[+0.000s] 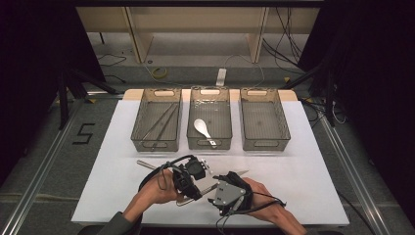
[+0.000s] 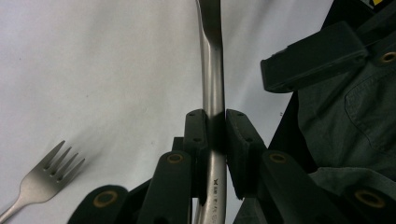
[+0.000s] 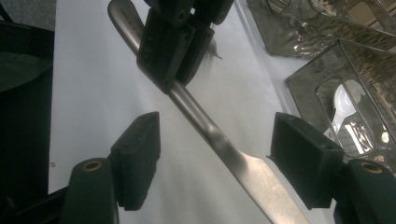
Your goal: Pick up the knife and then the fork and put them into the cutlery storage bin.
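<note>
Knife (image 2: 212,70): brushed metal, smooth, satin sheen. Fork (image 2: 46,177): matt grey metal. Counter (image 1: 303,166): white covering, matt, paper-like. Bins (image 1: 264,142): translucent smoky plastic, glossy. Spoon (image 1: 201,127): white, glossy, looks like plastic or ceramic. Tongs pads (image 3: 140,154): black, matt, rubbery.

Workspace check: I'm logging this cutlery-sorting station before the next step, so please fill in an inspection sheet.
Surface: white sheet covering the table, flat.
Job's things: table knife, handle clamped in the left tongs, blade lying between the jaws of the right tongs; three clear bins in a row, left one with chopsticks, middle one with a white spoon, right one bare.
Clutter: fork lying on the sheet.
Grippers: left tongs shut on the knife; right tongs open, pads not touching the blade.
Cables: black leads trailing from both tongs.
Surroundings: floor cables, wooden bench behind.
</note>
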